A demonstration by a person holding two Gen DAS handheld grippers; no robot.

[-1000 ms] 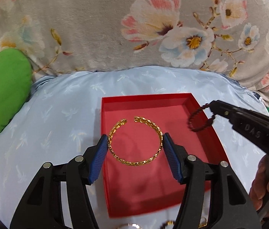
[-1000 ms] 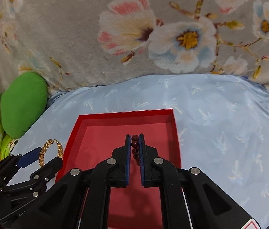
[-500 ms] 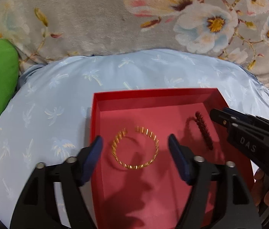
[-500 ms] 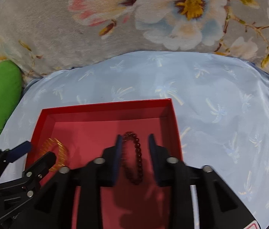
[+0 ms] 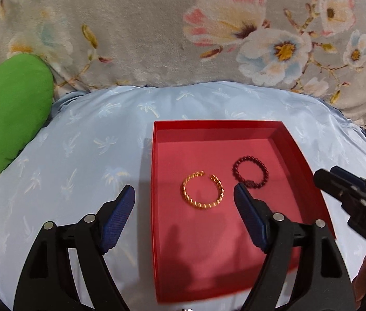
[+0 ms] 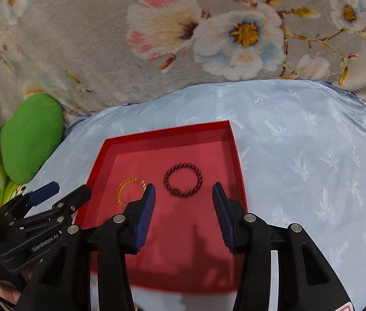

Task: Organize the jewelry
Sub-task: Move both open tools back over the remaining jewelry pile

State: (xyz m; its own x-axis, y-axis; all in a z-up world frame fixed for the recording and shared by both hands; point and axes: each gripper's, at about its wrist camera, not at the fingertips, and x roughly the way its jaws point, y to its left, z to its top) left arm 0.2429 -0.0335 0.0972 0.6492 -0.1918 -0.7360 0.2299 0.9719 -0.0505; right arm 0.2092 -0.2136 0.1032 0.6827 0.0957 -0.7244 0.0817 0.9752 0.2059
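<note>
Two bracelets lie flat on the floor of a red tray (image 5: 294,145), side by side and apart, neither touched by a gripper; the gold open-cuff bracelet (image 5: 203,193) lies just ahead of the left gripper (image 5: 184,198), within the span of its fingers and nearer the right-hand one, with its gap turned away from the gripper; the dark red beaded bracelet (image 5: 250,172) lies ahead of and slightly beyond that gripper's right fingertip (image 5: 242,194), its near edge close to the tip. Left gripper: jaws spread wide and empty, the left finger over the pale blue patterned cloth (image 5: 92,150) outside the tray, the right finger over the tray floor. Right gripper (image 6: 184,194): jaws likewise spread wide and empty, both fingers over the tray floor; the beaded bracelet sits just ahead of the gap between its fingers, while the gold bracelet lies ahead and to the left, partly hidden behind its left fingertip (image 6: 149,193). Beyond the tray, past both grippers, a grey floral blanket (image 5: 157,39) rises behind the cloth; far to the left rests a green cushion (image 5: 9,114).
</note>
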